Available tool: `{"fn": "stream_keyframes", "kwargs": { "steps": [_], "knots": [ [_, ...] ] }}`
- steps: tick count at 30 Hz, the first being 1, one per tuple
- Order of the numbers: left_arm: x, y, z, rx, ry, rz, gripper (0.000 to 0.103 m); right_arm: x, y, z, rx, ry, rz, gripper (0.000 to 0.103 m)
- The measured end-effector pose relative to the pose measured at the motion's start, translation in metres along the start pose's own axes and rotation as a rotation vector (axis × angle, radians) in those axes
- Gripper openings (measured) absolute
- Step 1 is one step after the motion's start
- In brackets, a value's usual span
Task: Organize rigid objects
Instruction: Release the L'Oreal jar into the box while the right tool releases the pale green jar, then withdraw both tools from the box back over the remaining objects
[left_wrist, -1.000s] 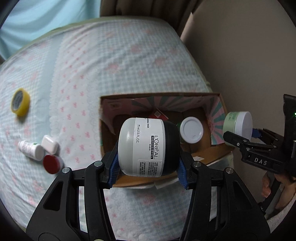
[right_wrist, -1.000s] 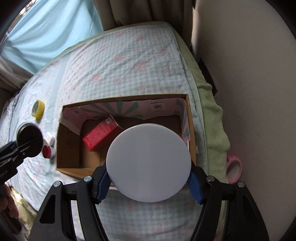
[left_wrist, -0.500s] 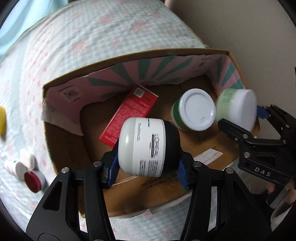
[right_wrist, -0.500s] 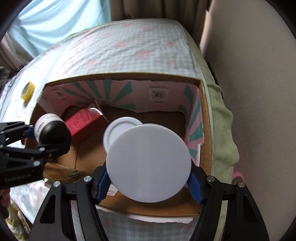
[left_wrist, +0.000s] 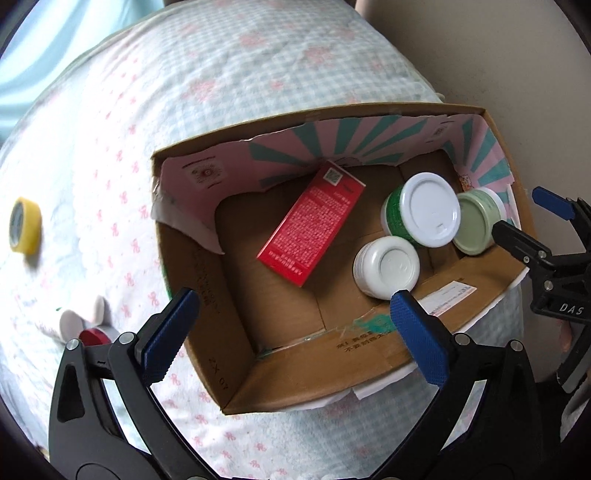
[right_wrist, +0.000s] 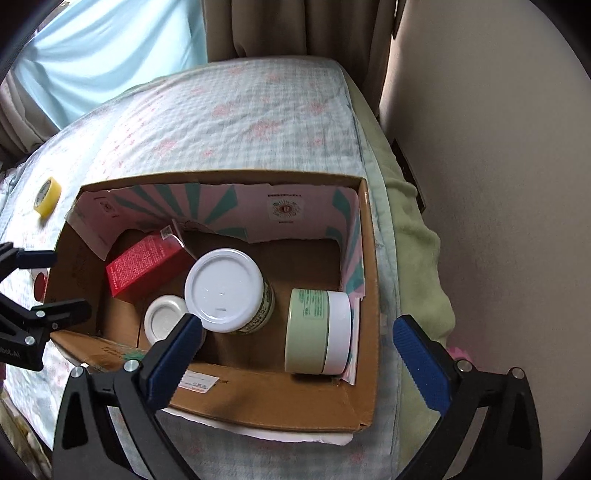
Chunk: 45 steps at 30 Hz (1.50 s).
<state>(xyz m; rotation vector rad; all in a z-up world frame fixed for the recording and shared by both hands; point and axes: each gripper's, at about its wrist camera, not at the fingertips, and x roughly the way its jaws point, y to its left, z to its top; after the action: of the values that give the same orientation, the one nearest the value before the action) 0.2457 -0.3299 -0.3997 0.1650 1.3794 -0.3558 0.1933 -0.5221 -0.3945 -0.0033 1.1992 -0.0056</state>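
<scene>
Left claw (left_wrist: 291, 328): spread wide, holding nothing; white jar (left_wrist: 386, 266) lies just beyond its right finger.
Right claw (right_wrist: 297, 350): spread wide, holding nothing; pale green jar (right_wrist: 317, 330) lies on its side between the fingers.
Cardboard box (right_wrist: 258, 398): both jars, white-lidded tub (right_wrist: 225, 290), red carton (left_wrist: 312, 229).
Bed (left_wrist: 229, 74): yellow tape roll (left_wrist: 24, 225) far left.

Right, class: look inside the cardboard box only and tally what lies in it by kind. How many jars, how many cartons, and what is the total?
Jars: 3, the white-lidded green jar, the pale green jar on its side, and the small white jar.
Cartons: 1, the red carton.
Total in the cardboard box: 4.
</scene>
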Motion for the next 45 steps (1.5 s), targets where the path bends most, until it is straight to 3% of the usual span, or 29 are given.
{"fn": "stream_keyframes", "kwargs": {
  "steps": [13,17,22,30,36,45],
  "knots": [
    [-0.036,-0.003,-0.003,0.008,-0.055,0.016,0.103,-0.023,0.008,0.012,-0.027,-0.004,-0.015,0.103],
    [-0.070,0.001,-0.009,-0.013,-0.072,0.037,0.103,-0.048,0.011,0.021,-0.027,-0.028,-0.079,0.103],
    [-0.117,0.014,-0.025,-0.056,-0.117,0.060,0.103,-0.084,0.020,0.032,-0.036,-0.065,-0.073,0.103],
    [-0.184,0.057,-0.066,-0.171,-0.207,0.152,0.103,-0.123,0.052,0.043,-0.080,-0.100,-0.003,0.103],
    [-0.219,0.102,-0.104,-0.300,-0.250,0.169,0.103,-0.154,0.084,0.048,-0.134,-0.150,0.047,0.103],
    [-0.253,0.174,-0.157,-0.442,-0.285,0.199,0.103,-0.176,0.143,0.049,-0.208,-0.129,0.170,0.103]
  ]
}}
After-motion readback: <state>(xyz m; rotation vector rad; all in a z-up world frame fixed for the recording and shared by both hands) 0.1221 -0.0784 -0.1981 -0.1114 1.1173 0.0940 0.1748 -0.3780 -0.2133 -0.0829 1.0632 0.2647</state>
